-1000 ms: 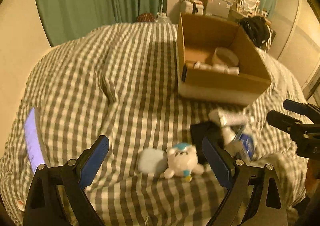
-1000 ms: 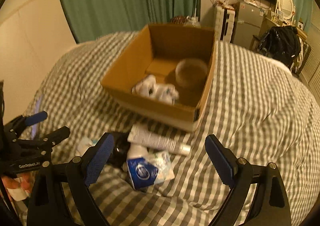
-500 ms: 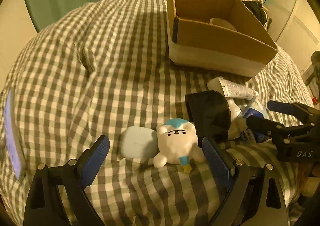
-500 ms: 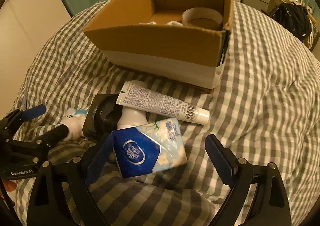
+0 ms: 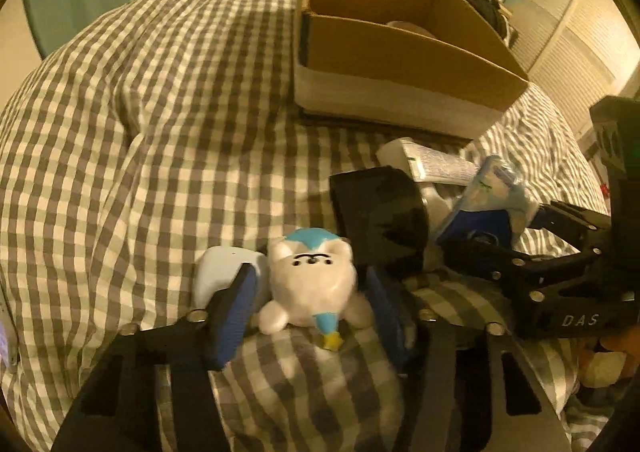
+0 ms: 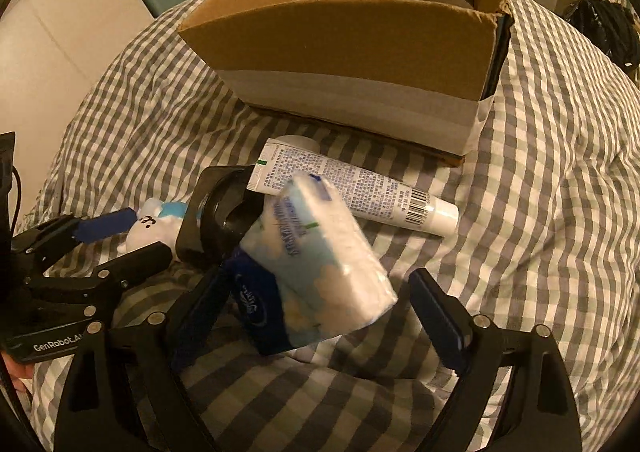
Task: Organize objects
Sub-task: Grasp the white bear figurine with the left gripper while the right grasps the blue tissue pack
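- Looking down my left gripper, I see its jaws have just been closing, and both blue pads now press the sides of the white plush bear, so I read it as clamped on the toy.
- I see the bear lying on the checked duvet, face up, its blue-capped head toward twelve o'clock.
- At nine o'clock of the bear, touching it, I see a pale rounded case; the left pad overlaps its near edge.
- At about one o'clock of the bear I see a black lens-like cylinder, just beside the toy's head.
- Along my right gripper, I see the jaws have just been closing a little, with the blue-and-white tissue pack between them. The finger at nine o'clock lies against the pack's dark blue end; the one at three o'clock stands clear of it (so the jaws are apart, with no clamp yet).
- I see the pack tilted, its upper end leaning toward twelve o'clock onto a white tube and the black cylinder.
- The tube lies crosswise on the duvet, cap toward four o'clock.
- At twelve o'clock of both grippers I see the open cardboard box, near the pile but apart from it; I can make out only a pale rim inside it.
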### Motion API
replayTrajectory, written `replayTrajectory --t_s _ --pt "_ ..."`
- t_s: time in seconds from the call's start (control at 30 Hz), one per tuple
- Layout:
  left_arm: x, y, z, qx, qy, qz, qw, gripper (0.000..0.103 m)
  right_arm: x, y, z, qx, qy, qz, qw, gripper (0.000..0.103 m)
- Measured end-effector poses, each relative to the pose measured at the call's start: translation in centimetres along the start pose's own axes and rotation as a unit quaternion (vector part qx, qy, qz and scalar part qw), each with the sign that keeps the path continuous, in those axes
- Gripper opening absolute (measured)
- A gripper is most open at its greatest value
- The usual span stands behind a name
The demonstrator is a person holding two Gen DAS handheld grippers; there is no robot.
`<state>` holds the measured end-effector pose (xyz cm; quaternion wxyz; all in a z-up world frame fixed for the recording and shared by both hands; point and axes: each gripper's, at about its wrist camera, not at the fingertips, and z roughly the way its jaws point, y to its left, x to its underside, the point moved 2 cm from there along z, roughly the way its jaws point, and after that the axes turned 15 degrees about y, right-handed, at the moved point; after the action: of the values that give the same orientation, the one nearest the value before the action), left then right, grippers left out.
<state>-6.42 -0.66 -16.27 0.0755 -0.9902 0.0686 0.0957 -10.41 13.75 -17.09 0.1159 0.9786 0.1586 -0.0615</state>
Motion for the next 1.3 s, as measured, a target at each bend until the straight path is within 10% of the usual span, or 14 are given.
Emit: replayTrajectory --t_s 0.6,1.3 --pt "0.7 -0.5 -1.9 -0.025 -0.017 -0.016 0.9994 0.046 1.5 1.7 -3.6 0.013 -0.051 -0.033 0.998 0.033" --pt "0.2 -0.7 -7.6 -0.009 -0.076 -0.034 0.9965 0.045 2.3 2.2 -9.4 0.007 -0.120 -0.028 0.992 0.029"
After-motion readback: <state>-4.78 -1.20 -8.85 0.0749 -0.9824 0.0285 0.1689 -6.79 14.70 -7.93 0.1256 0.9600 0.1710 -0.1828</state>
